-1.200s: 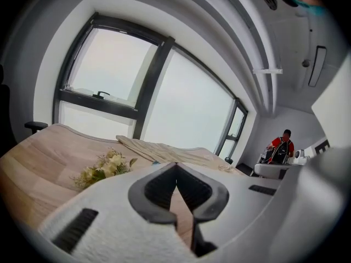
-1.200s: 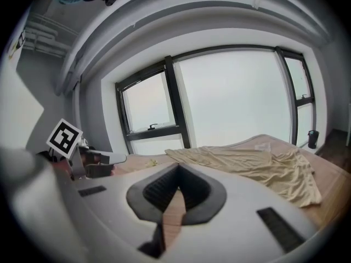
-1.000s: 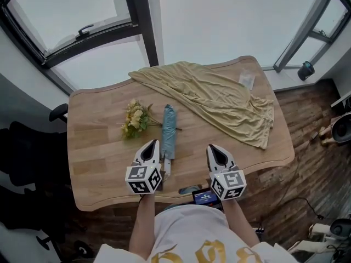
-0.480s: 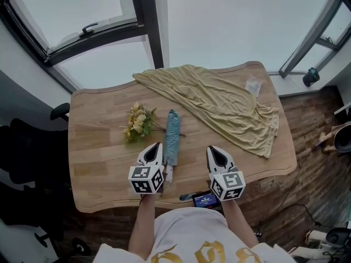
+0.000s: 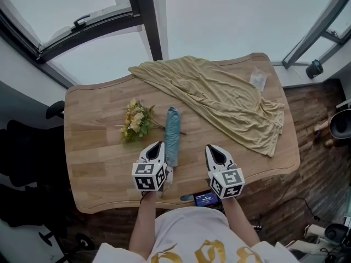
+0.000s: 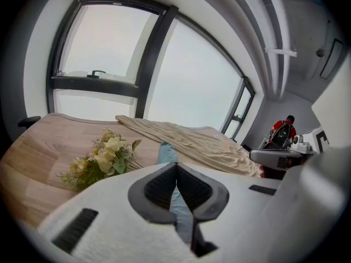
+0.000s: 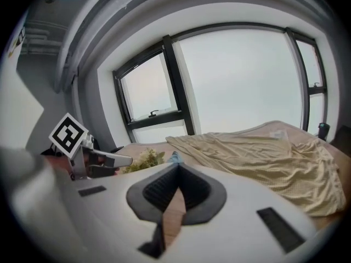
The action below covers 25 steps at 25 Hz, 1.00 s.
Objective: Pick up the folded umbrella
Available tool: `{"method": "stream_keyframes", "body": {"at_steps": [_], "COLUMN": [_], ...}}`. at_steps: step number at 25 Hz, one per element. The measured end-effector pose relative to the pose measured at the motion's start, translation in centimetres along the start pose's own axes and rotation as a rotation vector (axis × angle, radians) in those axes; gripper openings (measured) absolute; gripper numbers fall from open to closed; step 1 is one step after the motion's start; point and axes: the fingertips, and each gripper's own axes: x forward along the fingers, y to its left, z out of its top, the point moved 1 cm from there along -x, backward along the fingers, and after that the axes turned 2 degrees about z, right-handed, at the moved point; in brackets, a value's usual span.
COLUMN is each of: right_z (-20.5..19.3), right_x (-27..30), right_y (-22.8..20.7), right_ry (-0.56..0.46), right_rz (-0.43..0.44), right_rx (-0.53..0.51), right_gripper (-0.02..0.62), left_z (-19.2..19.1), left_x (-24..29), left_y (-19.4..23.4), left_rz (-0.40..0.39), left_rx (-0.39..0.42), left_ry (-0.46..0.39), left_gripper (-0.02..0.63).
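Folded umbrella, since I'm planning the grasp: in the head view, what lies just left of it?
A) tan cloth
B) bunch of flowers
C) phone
B: the bunch of flowers lies left of the folded umbrella; the tan cloth lies to its right.

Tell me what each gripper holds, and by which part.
Nothing is held: left gripper and right gripper are shut and empty; the folded umbrella lies on the table.
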Motion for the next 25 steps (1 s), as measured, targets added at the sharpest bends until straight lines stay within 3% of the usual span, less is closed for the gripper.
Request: {"method": "stream_keyframes", "body": {"at_steps": [11,25], "right_z": [-2.5,-5.3], "right_x": [3.2,6.5], "right_y": [-1.3,-3.0], "right_ry": [0.083,0.176], "right_rz": [0.003,0.008], "right_rx": [0.03,0.074], "right_gripper": [0.011,0.011], "left_z": [-2.4,-4.7], "left_x": [4.2,9.6], "left_y": [0.5,0.2], "left_rz": [-0.033,-0.065], "left_rx": [-0.023,-0.03], "left_ry": [0.121,0.293], "left_gripper": [0.013,0.31]}}
